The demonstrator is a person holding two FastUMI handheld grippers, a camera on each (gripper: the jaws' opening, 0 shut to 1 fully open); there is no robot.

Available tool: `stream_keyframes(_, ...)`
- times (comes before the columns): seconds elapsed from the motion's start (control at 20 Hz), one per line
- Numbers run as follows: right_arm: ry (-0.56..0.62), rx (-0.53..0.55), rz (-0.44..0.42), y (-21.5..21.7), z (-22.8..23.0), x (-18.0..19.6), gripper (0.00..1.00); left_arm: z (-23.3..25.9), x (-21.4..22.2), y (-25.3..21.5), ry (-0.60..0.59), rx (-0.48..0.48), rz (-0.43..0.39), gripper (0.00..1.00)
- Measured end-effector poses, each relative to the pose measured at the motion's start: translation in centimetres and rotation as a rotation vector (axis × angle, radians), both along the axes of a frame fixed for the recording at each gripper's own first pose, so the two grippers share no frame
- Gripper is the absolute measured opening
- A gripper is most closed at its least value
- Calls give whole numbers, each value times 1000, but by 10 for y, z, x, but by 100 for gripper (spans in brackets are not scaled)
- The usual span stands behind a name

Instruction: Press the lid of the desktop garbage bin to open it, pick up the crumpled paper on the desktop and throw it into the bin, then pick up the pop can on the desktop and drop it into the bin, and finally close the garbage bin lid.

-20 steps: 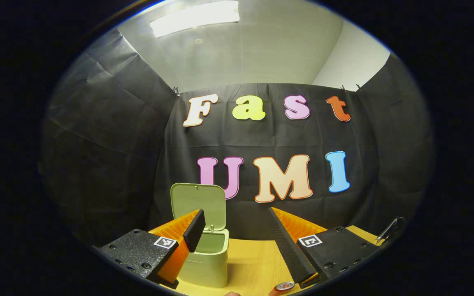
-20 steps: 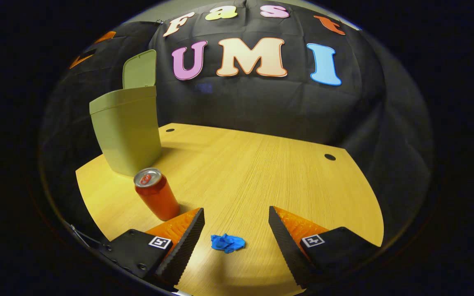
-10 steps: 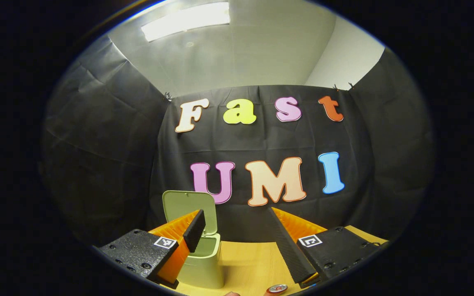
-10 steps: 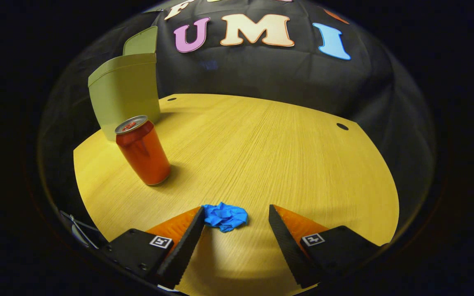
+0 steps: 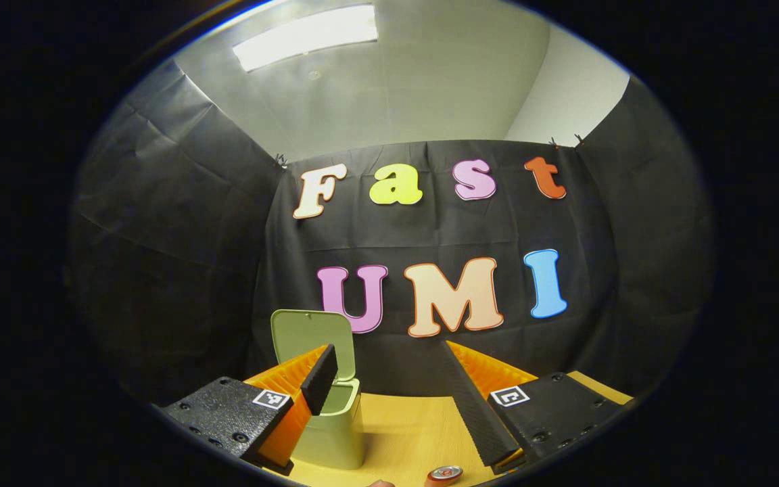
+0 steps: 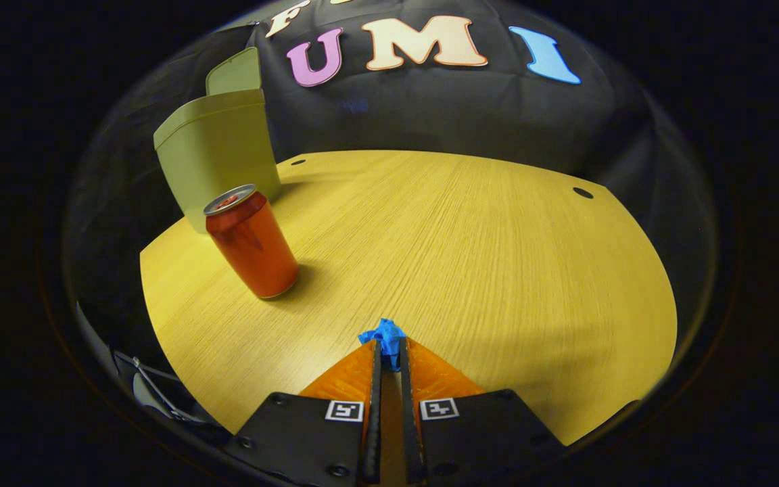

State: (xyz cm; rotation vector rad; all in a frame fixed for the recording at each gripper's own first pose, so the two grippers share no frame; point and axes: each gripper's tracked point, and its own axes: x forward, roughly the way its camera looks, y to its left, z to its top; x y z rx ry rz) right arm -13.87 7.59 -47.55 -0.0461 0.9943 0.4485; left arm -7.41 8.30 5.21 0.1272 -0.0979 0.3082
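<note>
In the right gripper view my right gripper [image 6: 388,345] is shut on the blue crumpled paper [image 6: 383,333], which bulges out past the fingertips just above the wooden table [image 6: 470,243]. A red pop can [image 6: 252,241] stands upright to the left of it. Behind the can is the pale green bin [image 6: 217,162] with its lid [image 6: 234,71] raised. In the left gripper view my left gripper [image 5: 389,362] is open and holds nothing, raised above the table. The bin [image 5: 332,423] with its lid [image 5: 312,336] up sits behind its left finger, and the can top [image 5: 445,472] peeks in at the bottom edge.
Two small dark holes [image 6: 582,193] mark the far part of the tabletop. Black cloth walls close in the booth on all sides. A metal clip or wire [image 6: 153,389] lies off the table's near left edge in the right gripper view.
My right gripper has closed from wide open onto the blue paper. The left gripper has drifted only slightly and stays open.
</note>
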Motion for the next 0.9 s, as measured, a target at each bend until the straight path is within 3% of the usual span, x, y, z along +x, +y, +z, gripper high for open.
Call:
stream_keyframes(0.1,-31,-6,-3,-6,7,5,10,-7,-5,-1,10,-5,15,92)
stream_keyframes(0.25,-80,39,-14,0,33,22,10,-15,-8,-2,16,-22,20,92)
stream_keyframes(0.7,-386,127,-75,45,167,131,10,-64,13,35,108,-71,17,92)
stream_keyframes(0.9,-491,149,-64,70,216,161,9,-81,18,51,142,-90,15,92)
